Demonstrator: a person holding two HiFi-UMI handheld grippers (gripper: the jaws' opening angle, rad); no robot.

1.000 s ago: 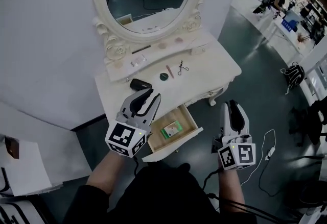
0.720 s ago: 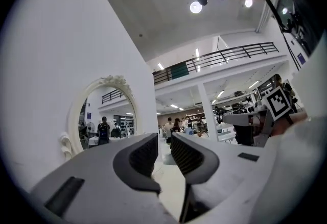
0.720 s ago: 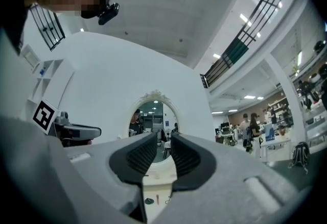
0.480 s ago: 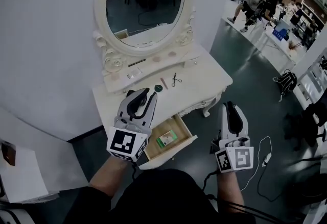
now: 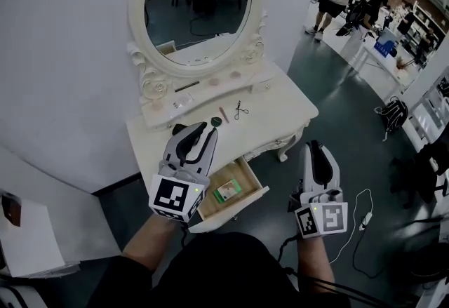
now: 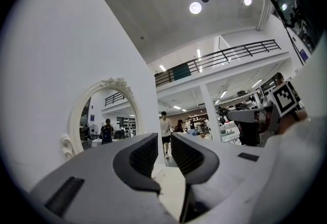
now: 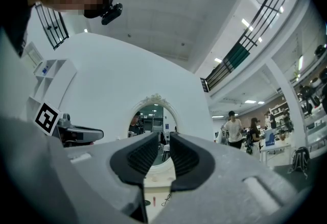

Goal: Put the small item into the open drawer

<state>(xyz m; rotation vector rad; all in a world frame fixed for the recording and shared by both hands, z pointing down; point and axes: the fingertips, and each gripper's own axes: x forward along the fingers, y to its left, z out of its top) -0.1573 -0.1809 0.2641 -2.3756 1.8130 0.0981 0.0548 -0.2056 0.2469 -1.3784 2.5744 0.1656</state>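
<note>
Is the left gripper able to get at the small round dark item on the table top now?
Probably yes. The left gripper hangs over the table top, close to the round dark item, with nothing between them. Its jaws are shut and empty, so they must open first.

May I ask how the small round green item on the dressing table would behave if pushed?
The green item looks low and flat, so it would probably slide rather than tip. Being so small, it is likely light. Its thin edge on the smooth tabletop may be awkward to pinch.
</note>
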